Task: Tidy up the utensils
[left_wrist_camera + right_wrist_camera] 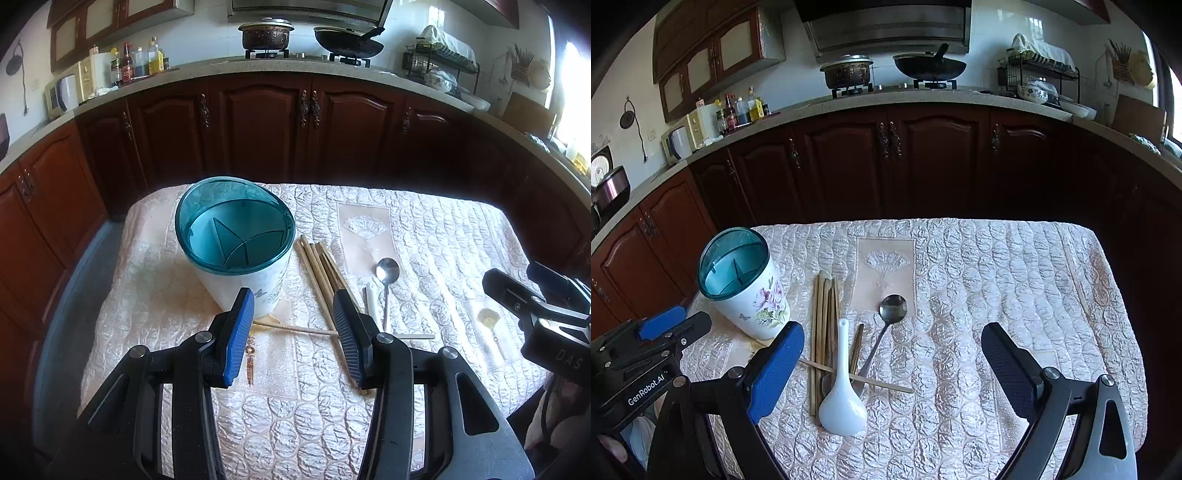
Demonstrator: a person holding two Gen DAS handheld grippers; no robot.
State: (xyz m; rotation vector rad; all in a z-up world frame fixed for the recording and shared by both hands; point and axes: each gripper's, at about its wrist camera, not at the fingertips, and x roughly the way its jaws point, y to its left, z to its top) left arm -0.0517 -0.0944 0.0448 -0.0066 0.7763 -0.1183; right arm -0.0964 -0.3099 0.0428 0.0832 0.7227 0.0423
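- Dark wooden kitchen cabinets [886, 155] curve round behind a stone counter with a pot [847, 72] and a wok [929, 66] on the hob, bottles to the left and a dish rack [1038, 79] to the right.
- Nearer stands the worktop [997, 280], covered with a pale quilted cloth whose puckered surface could snag a thin stick.
- On its left side the utensil holder [746, 284] stands upright, a floral cup with a teal divided rim, empty as far as can be seen.
- Just beside it lies a bundle of chopsticks [824, 325], one stray stick crossing their near ends; a white ceramic spoon [842, 391] lies over them and a metal spoon [888, 328] alongside.
- Left tongs [293, 328] hang part open and empty above the chopsticks, near the holder's base.
- Right tongs [892, 365] stand wide and empty, above the spoons.
- Nothing seems sorted yet. I would lift the white spoon off first, gripping its handle, then gather the sticks by their middles and lower them upright into one compartment, while steadying the holder against tipping.
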